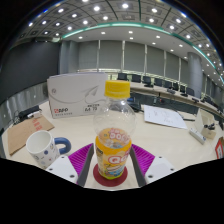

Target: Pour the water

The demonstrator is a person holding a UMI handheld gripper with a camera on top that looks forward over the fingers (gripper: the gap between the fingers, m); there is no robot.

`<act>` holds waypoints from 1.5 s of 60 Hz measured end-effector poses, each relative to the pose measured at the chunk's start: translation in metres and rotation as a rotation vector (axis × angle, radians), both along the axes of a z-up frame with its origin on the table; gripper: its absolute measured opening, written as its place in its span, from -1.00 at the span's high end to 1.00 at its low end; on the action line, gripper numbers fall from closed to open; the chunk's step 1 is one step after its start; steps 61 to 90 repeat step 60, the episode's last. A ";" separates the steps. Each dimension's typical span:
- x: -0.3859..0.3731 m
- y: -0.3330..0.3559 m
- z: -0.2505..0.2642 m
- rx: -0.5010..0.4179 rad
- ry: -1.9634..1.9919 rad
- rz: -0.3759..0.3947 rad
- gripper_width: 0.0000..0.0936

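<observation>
A clear plastic bottle (115, 130) with a yellow cap and a yellow-orange label stands upright on a dark red coaster (113, 180) on the pale table. It stands between the fingers of my gripper (115, 166), which is open; the purple pads (84, 160) flank its lower part close on both sides. Left of the bottle, just outside the left finger, is a white mug (43, 148) with blue dots and a blue handle. I cannot see into the mug.
Behind the bottle a white cardboard box (78, 96) stands on the table. Loose papers (163, 116) lie to the back right, and a brown folder (28, 130) lies behind the mug. Desks and chairs (170, 85) fill the room beyond.
</observation>
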State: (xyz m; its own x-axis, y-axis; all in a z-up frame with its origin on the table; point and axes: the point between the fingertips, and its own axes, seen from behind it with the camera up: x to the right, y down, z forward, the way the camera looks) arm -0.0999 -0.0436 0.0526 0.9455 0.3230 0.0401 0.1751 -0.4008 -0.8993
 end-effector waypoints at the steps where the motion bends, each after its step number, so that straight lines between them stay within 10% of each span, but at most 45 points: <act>1: 0.002 -0.003 0.001 -0.004 -0.001 0.000 -0.67; 35: 0.021 -0.239 0.168 -0.101 -0.066 -0.185 -0.83; 90: 0.014 -0.301 0.174 -0.114 -0.098 -0.212 -0.83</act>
